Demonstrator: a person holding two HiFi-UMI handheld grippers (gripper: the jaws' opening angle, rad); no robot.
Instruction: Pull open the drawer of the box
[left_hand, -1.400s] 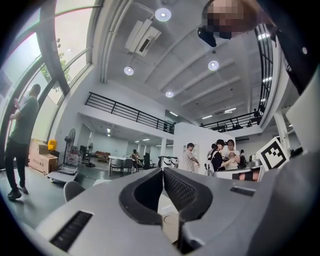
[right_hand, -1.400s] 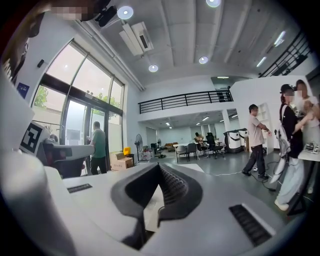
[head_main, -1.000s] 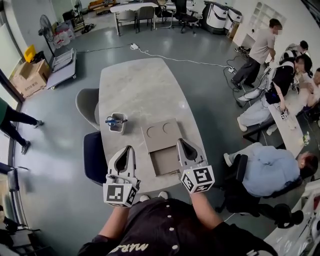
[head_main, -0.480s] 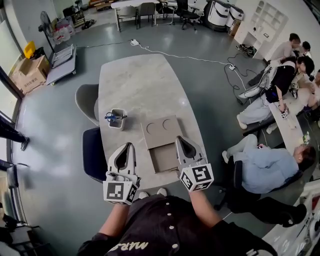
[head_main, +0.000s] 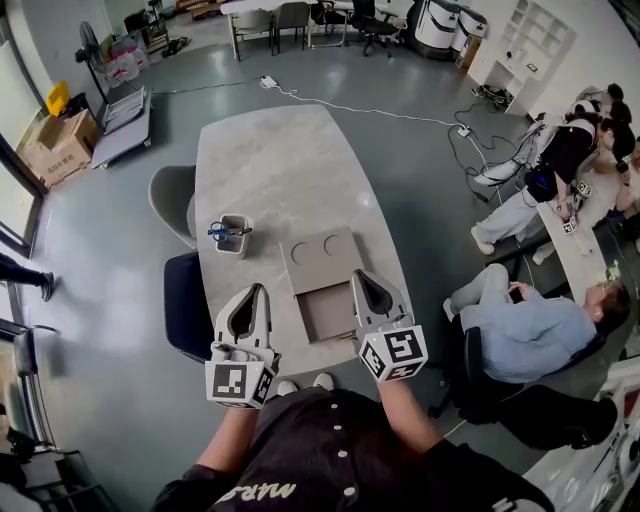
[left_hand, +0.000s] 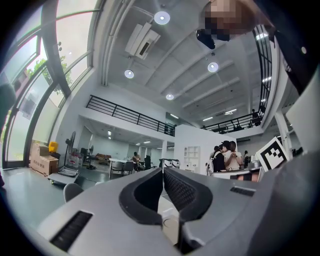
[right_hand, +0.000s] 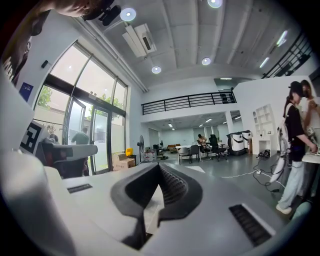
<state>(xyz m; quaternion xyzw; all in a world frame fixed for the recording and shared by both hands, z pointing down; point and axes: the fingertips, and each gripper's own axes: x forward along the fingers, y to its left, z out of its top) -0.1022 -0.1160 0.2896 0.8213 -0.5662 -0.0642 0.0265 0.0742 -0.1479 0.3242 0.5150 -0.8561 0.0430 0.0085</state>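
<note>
Only bystanders along the room's edges have shifted. The left gripper (head_main: 260, 291) and right gripper (head_main: 356, 275) stay at the desk's (head_main: 270, 165) near edge, jaws closed on nothing. Between them the drawer (head_main: 330, 314) stands pulled out of the box (head_main: 320, 258). A cup (head_main: 232, 240) sits farther left.

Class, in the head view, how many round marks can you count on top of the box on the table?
2. Both lie side by side on the far half of the box: the left circle and the right circle. None looks hidden.
</note>
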